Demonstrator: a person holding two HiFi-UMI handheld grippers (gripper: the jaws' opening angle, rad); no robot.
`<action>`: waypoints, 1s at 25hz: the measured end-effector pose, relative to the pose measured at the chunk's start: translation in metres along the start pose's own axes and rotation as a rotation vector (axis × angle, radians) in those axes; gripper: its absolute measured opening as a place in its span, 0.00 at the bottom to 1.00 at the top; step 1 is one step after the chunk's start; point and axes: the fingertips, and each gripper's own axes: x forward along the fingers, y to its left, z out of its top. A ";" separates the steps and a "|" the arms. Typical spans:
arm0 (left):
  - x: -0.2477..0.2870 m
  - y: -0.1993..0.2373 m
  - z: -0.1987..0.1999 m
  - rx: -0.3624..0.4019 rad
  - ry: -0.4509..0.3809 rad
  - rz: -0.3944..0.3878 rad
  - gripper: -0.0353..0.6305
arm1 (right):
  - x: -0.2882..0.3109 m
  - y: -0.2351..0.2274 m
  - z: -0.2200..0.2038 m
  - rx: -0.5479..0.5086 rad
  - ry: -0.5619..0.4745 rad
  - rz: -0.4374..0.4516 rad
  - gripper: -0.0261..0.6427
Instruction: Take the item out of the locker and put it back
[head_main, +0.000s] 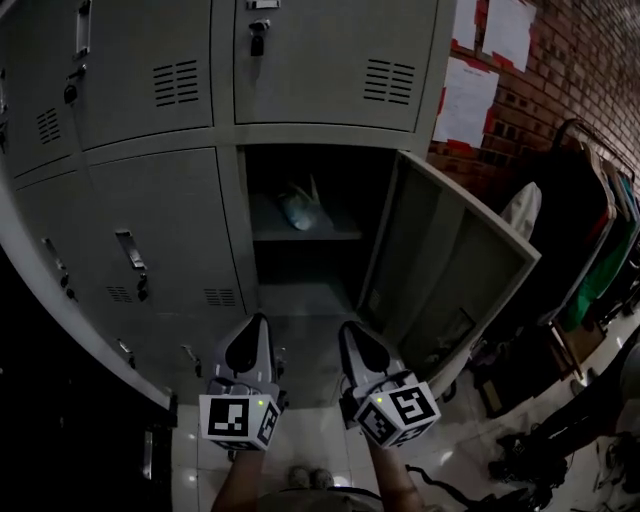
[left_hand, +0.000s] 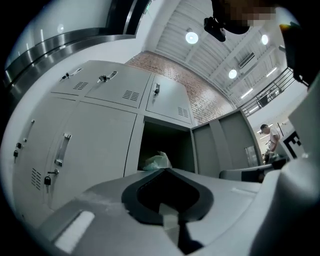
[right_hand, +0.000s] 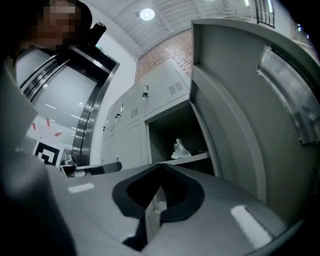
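Observation:
The item is a pale, crumpled plastic bag (head_main: 300, 208) lying on the shelf (head_main: 330, 236) inside the open grey locker. It also shows in the left gripper view, bag (left_hand: 158, 161), and in the right gripper view, bag (right_hand: 181, 149). My left gripper (head_main: 258, 322) and right gripper (head_main: 350, 328) hang side by side below and in front of the opening, well short of the bag. Both point slightly upward toward the locker. The left gripper's (left_hand: 165, 170) jaws meet at the tip with nothing between them, and so do the right gripper's (right_hand: 161, 165).
The locker door (head_main: 440, 260) swings out to the right, close beside my right gripper. Closed lockers with handles (head_main: 130, 250) fill the left. A clothes rack (head_main: 590, 230) and floor clutter (head_main: 520, 455) stand at right, with papers (head_main: 468, 95) on the brick wall.

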 end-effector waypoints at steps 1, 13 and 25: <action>0.002 0.000 -0.003 -0.001 0.005 0.002 0.06 | 0.005 -0.002 0.000 -0.027 0.014 -0.003 0.04; 0.020 0.015 -0.012 0.000 0.013 0.032 0.06 | 0.170 -0.039 0.072 -0.210 0.056 -0.023 0.18; 0.023 0.041 -0.013 -0.008 0.010 0.078 0.06 | 0.253 -0.071 0.032 -0.134 0.272 -0.038 0.86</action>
